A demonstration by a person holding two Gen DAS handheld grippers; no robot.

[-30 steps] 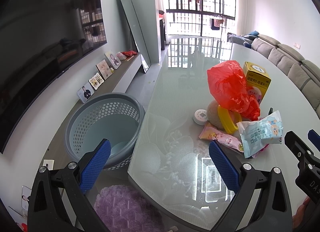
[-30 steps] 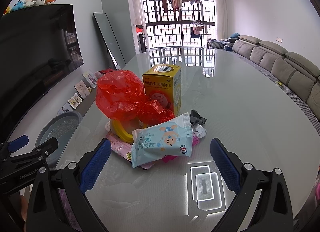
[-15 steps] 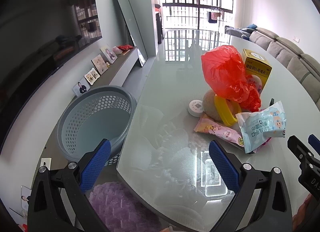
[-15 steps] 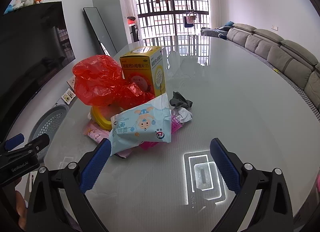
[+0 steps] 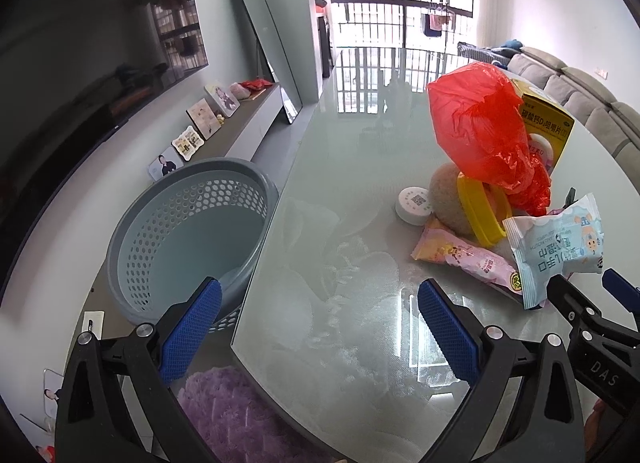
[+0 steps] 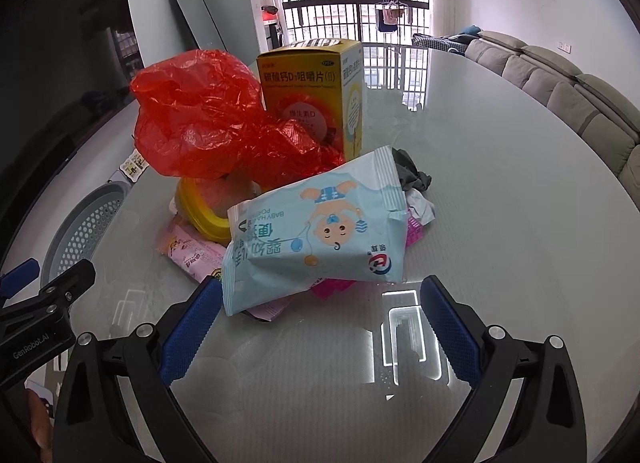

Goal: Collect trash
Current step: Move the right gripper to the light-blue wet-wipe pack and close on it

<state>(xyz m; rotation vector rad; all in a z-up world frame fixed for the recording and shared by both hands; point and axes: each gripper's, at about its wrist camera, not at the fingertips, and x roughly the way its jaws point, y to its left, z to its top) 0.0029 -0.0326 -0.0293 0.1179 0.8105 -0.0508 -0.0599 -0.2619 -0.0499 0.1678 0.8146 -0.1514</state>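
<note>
I see the right tool (image 6: 320, 327) spread wide, level before the wipes pack (image 6: 316, 235) reading "BABY". Left tool (image 5: 316, 331) also spread, over the worktop (image 5: 360, 183) edge

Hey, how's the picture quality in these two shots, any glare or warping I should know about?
Left wrist view: fisheye bends the table edge and the basket; window bars mirror on the glass; a bright lamp reflection sits near the right finger. Right wrist view: the same rectangular glare lies ahead of the right gripper; the wipes pack is sharp; the backlit window is washed out.
</note>
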